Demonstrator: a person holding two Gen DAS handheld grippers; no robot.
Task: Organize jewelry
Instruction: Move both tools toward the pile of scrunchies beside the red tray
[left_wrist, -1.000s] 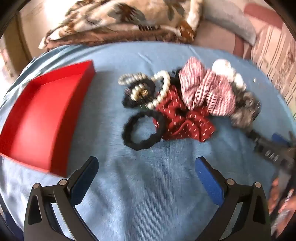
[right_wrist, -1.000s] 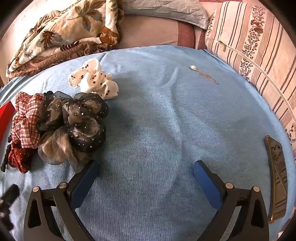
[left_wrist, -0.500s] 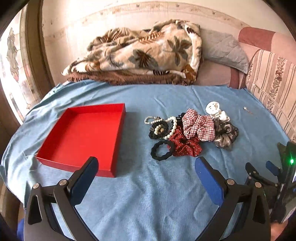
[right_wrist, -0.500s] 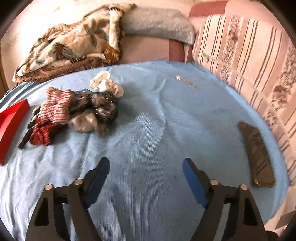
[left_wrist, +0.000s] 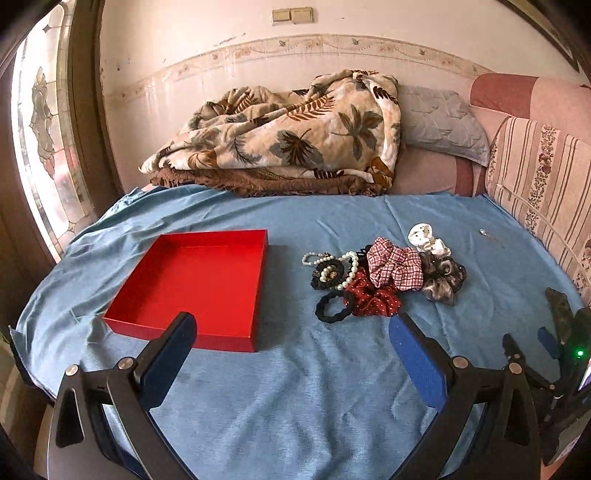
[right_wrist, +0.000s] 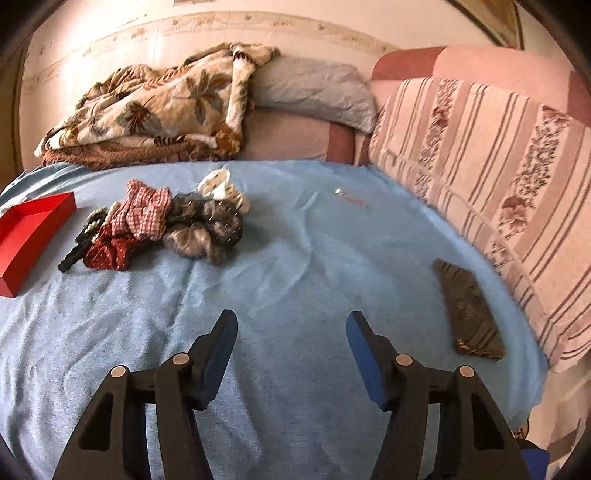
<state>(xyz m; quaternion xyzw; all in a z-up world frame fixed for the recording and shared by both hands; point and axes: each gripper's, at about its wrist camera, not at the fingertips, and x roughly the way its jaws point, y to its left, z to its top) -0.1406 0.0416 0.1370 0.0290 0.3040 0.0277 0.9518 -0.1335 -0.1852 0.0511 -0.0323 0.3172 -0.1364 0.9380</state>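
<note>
Both cameras now sit higher and farther back than a second ago; wall and sofa have come into view. Shallow red cardboard tray (left_wrist: 192, 284) lies left on the blue cloth-covered bed (left_wrist: 295, 387), empty. Left gripper (left_wrist: 291, 345) spread wide, holding nothing. Heap of scrunchies and pearl strands (left_wrist: 384, 275) lies right of the tray. Right gripper (right_wrist: 291, 345) closing, nothing between. Leaf-print blanket (left_wrist: 288, 136) at the wall.

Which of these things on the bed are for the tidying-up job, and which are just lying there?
For the job: red box, pearl necklace, black hair tie, checked scrunchie, red dotted scrunchie, grey scrunchie, white scrunchie.

Just lying about: leafy blanket, grey pillow, dark pouch.
</note>
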